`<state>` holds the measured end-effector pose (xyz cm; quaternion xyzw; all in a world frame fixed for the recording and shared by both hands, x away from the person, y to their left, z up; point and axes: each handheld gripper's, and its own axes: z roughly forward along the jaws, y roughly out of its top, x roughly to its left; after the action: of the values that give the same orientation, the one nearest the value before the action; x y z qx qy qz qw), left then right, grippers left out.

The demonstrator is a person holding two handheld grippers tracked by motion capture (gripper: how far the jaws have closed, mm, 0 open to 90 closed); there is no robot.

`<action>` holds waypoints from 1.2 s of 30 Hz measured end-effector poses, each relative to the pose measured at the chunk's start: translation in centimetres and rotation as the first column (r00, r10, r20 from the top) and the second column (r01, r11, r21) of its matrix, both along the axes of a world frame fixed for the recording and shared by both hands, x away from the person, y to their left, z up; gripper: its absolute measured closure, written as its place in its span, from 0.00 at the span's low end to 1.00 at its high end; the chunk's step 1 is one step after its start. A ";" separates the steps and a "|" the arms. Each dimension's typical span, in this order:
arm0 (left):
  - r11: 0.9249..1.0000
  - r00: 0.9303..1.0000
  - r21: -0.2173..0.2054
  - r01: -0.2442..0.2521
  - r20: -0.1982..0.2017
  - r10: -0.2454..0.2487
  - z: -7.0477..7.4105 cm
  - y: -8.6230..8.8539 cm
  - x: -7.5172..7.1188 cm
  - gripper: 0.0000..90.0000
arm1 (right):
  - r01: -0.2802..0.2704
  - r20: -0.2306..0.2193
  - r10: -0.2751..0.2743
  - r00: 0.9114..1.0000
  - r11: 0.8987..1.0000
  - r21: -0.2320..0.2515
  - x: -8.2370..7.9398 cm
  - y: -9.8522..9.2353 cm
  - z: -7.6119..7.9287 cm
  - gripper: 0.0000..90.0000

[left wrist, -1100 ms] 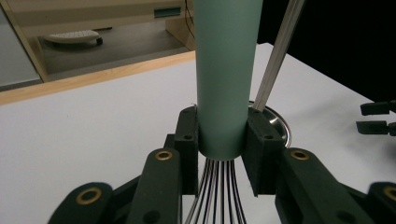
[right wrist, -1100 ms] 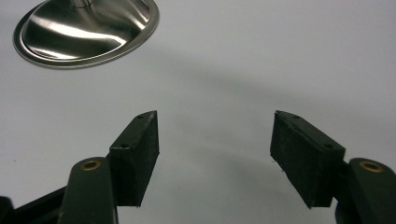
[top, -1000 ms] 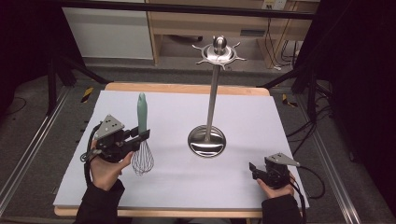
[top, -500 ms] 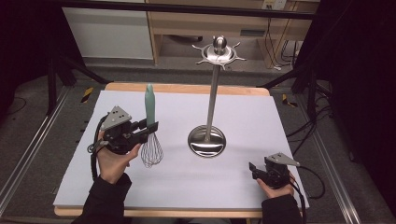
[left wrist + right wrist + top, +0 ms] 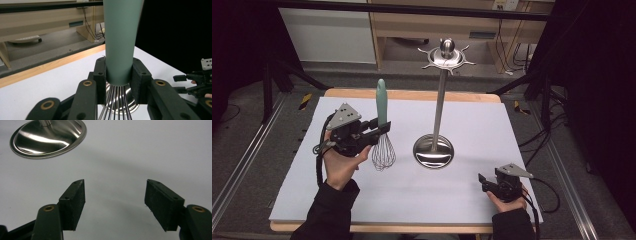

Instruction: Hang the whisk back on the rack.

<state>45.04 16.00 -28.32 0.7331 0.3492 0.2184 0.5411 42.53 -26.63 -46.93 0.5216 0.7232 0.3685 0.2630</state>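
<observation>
The left gripper point(image 5: 381, 131), clamped on the whisk point(image 5: 382, 122), has carried it upright toward the stand point(image 5: 438, 110) (probably for hanging), while the right gripper point(image 5: 484, 181) rests open on the table point(image 5: 512, 125).

green-handled whisk point(image 5: 382, 131), silver stand point(image 5: 435, 145), white table point(image 5: 462, 200)

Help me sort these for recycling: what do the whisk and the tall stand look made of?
Whisk: thin shiny wires, likely steel; its matte teal handle looks like plastic or silicone, hard to tell which. Stand: mirror-polished metal, probably stainless steel, with bright reflections on its base.
</observation>
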 end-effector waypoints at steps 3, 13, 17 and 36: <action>1.000 1.000 0.008 0.004 0.006 -0.004 0.4 -0.4 0.2 0.76 | -0.001 0.000 0.001 1.000 1.000 -0.003 0.0 0.0 0.0 0.37; 1.000 1.000 0.011 0.020 0.023 -0.021 1.5 -1.6 0.4 0.76 | 0.000 0.001 0.000 1.000 1.000 0.000 0.0 0.0 0.0 0.37; 1.000 0.999 0.009 0.028 0.029 -0.029 1.8 -2.1 0.5 0.76 | 0.004 0.000 -0.004 1.000 1.000 0.001 0.0 0.0 0.0 0.37; 0.998 0.998 0.039 0.058 0.036 -0.059 3.2 -4.3 1.5 0.76 | 0.004 0.001 -0.004 1.000 1.000 0.006 0.0 0.0 0.0 0.37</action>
<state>46.57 11.71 -25.17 0.7489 0.3132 0.2226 0.5399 42.56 -26.65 -46.90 0.5234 0.7209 0.3706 0.2627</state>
